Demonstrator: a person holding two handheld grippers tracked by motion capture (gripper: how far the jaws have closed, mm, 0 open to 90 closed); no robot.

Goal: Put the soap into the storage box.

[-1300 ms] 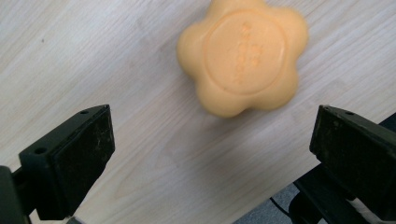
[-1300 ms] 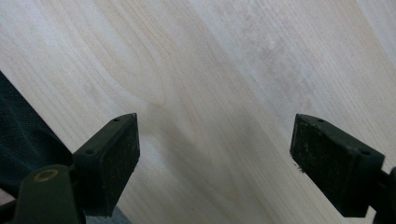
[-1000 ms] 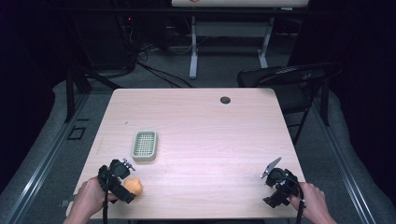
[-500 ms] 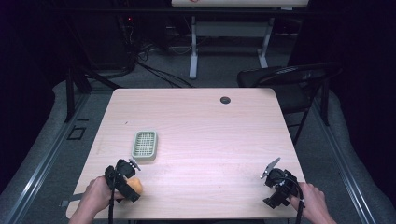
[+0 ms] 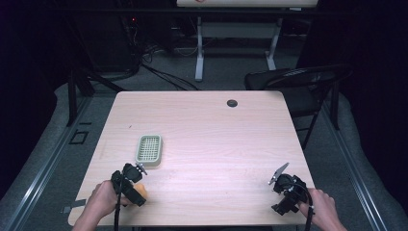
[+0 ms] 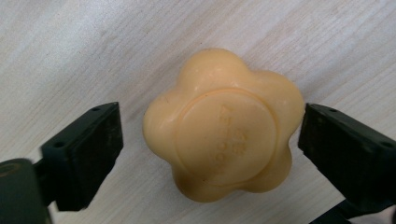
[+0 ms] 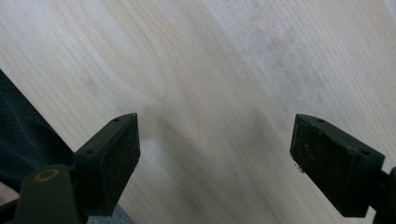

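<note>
Since the earlier frame, the left gripper (image 5: pixel 136 180) has crept toward the basket (image 5: pixel 149 149) at the frame's lower left, its jaws closing around the flower-shaped soap (image 6: pixel 223 124) lying on the table (image 5: pixel 216 134) (one pad touching, the other apart). Firm, probably slick, the soap is best pinched across opposite lobes. The right gripper (image 7: pixel 215 154) gapes empty.
</note>
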